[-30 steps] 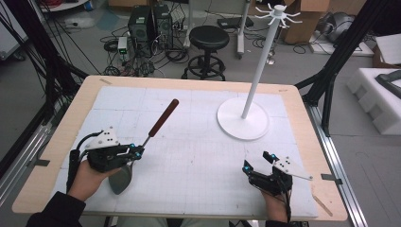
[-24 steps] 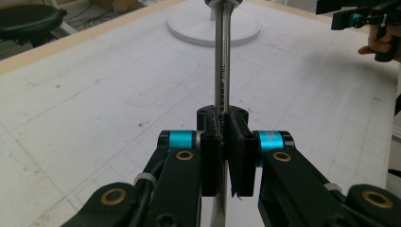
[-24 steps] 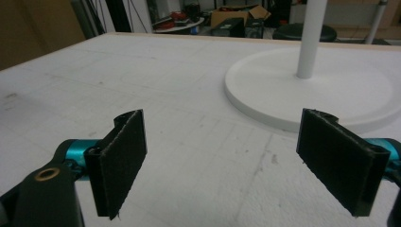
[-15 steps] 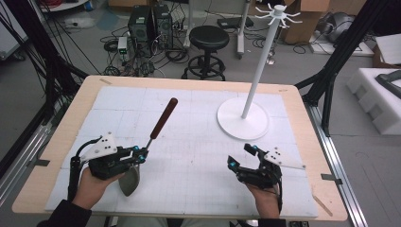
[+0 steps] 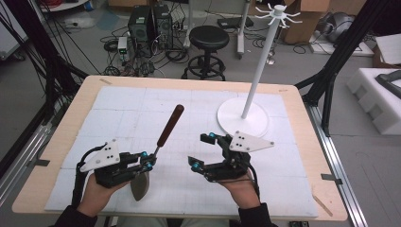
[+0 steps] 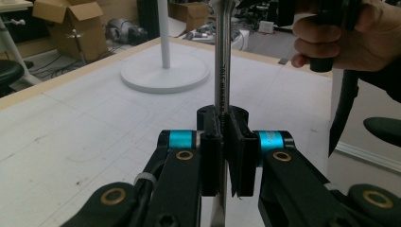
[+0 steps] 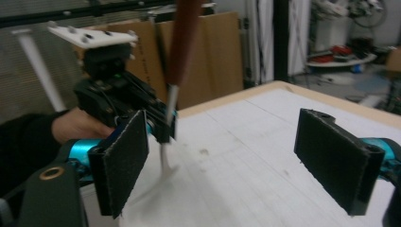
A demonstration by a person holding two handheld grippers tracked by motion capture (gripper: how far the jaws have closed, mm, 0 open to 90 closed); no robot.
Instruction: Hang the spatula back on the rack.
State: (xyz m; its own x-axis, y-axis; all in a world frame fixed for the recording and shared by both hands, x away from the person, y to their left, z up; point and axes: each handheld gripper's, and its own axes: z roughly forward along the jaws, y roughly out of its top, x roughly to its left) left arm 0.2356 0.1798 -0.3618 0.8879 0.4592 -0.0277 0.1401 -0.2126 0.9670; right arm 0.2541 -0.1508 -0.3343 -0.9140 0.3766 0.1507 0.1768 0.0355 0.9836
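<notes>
Fingers of the left gripper (image 5: 147, 161) pinched the spatula (image 5: 161, 142) shaft; the right gripper (image 5: 202, 151), spread and just closing slightly, empty, probably needed to take the wooden handle (image 5: 171, 124) next.

High view above my side looking forward and down on the table (image 5: 302, 156), my left gripper view close along its jaws, my right gripper view facing across, both sharing the spatula (image 6: 222, 66).

A black stool (image 5: 208, 38), computer towers (image 5: 148, 19) and tangled cables stand on grey floor.
</notes>
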